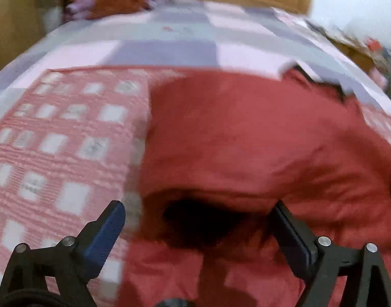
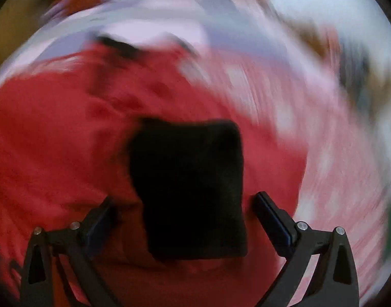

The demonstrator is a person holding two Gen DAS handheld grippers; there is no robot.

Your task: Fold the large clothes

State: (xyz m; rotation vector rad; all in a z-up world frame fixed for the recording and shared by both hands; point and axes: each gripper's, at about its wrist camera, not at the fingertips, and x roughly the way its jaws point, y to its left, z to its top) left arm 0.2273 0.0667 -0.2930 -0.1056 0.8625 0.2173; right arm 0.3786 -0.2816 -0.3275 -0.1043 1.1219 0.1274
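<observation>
Blurred red garment (image 1: 259,140) on a checked bed (image 1: 170,48); left claw (image 1: 198,220) and right claw (image 2: 182,204) spread wide; no writing readable.

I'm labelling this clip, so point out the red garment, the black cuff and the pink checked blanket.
red garment (image 1: 259,138), left wrist view, main body.
black cuff (image 2: 190,186), right wrist view, its middle.
pink checked blanket (image 1: 67,133), left wrist view, bare left part.

Soft, even indoor light, moderately bright, with no glare. Both fisheye views are motion-blurred: the left wrist view smears the red garment (image 1: 259,140) and the checked bedspread (image 1: 54,140), while the right wrist view shows stronger, rotational streaking toward its edges. Only the fingers (image 2: 272,220) stay fairly sharp. Straight lines bow outward; dark vignetting rims the right view's corners.
</observation>
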